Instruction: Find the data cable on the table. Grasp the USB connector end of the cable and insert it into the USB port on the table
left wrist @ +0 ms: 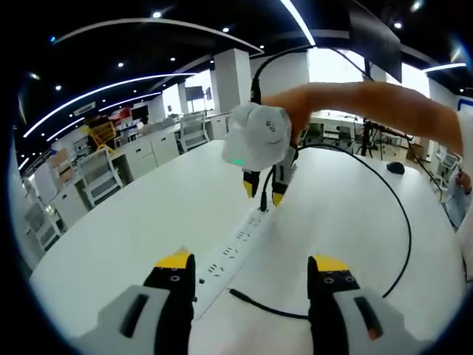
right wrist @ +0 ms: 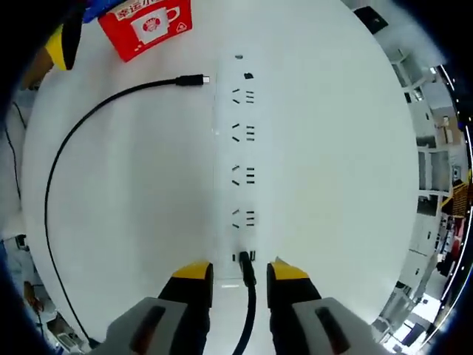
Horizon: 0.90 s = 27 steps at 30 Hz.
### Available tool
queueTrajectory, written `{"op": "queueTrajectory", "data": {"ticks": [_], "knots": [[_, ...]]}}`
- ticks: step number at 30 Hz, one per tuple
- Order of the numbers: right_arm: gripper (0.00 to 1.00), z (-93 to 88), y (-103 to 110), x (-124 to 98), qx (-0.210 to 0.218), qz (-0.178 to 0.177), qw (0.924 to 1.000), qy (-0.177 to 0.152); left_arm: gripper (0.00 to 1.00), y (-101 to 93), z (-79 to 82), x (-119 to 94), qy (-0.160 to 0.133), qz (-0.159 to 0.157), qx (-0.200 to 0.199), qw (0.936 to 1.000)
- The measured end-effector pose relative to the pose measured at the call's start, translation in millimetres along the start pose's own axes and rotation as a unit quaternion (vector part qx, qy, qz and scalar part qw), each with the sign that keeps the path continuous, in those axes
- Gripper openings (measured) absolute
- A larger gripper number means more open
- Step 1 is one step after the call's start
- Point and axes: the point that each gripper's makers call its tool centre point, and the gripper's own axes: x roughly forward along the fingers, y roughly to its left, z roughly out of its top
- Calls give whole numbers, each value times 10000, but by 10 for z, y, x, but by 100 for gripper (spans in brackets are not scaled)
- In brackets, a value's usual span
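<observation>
A white power strip (right wrist: 235, 148) lies lengthwise on the white table (right wrist: 355, 170). The black data cable (right wrist: 52, 185) loops round to the left, and its free plug (right wrist: 194, 80) lies beside the strip's far end. The cable's other connector (right wrist: 244, 260) stands at the port in the strip's near end, between the jaws of my right gripper (right wrist: 241, 272), which are apart and wider than the cable. In the left gripper view, my left gripper (left wrist: 251, 275) is open and holds nothing, low over the power strip (left wrist: 236, 251). The right gripper (left wrist: 264, 194), held by a person's arm, points down at the strip's far end.
A red carton (right wrist: 151, 26) with a cup picture lies past the free plug. Next to it is the left gripper's yellow tip (right wrist: 63, 41). Office desks and chairs (left wrist: 96, 170) stand beyond the table's left edge. A dark mouse (left wrist: 395, 167) lies at the far right.
</observation>
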Motion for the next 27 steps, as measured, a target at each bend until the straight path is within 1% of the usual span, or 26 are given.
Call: {"op": "queueTrajectory", "data": {"ticks": [1, 2, 3, 6, 8, 10, 11, 13, 14, 17, 19, 20, 21, 22, 23, 24, 25, 27], "knots": [[32, 13, -20, -20, 38, -118, 9998, -124, 62, 0, 1, 0, -2, 2, -2, 10000], [32, 9, -6, -51, 55, -171, 9997, -189, 62, 1, 1, -1, -3, 5, -4, 10000], [32, 27, -1, -82, 92, -243, 9991, -323, 62, 2, 1, -1, -2, 8, -6, 10000], [32, 45, -6, -212, 165, -573, 9959, -681, 62, 3, 1, 1, 5, 10, -8, 10000], [32, 33, 4, -274, 216, -705, 9938, -834, 61, 3, 1, 2, 9, 9, -7, 10000], [32, 29, -25, -359, 404, -942, 9884, -1118, 61, 3, 2, 3, 12, 10, -7, 10000], [32, 47, -17, -400, 493, -1017, 9845, -1339, 62, 0, 2, 1, 9, 9, -7, 10000], [33, 42, 32, -471, 620, -1140, 9785, -1603, 62, -6, 4, 0, -2, -1, -9, 10000], [33, 39, 42, -491, 663, -1205, 9760, -1687, 62, -8, 1, 1, 6, -5, -10, 10000], [33, -81, 112, -542, 843, -1506, 9671, -1870, 61, -15, -15, 6, 49, -7, -3, 10000], [32, -132, 171, -559, 910, -1580, 9638, -1946, 61, -17, -17, 0, 41, 2, -6, 10000], [33, -156, 173, -589, 1018, -1719, 9581, -2054, 61, -19, -15, -2, 30, 2, -9, 10000], [32, -194, 206, -611, 1031, -1774, 9559, -2101, 61, -21, -14, -5, 22, 2, -10, 10000], [32, -200, 223, -653, 1080, -1883, 9495, -2268, 61, -22, -14, -5, 19, 1, -10, 10000], [33, -225, 243, -695, 1214, -1971, 9427, -2404, 61, -24, -17, -5, 25, 1, -10, 10000], [32, -263, 259, -736, 1295, -2066, 9376, -2479, 61, -26, -21, -3, 35, 0, -7, 10000], [32, -285, 269, -790, 1349, -2203, 9301, -2611, 61, -27, -26, -3, 47, 0, -7, 10000], [33, -330, 323, -899, 1595, -2405, 9124, -2903, 61, -29, -33, -4, 60, 1, -6, 10000]]}}
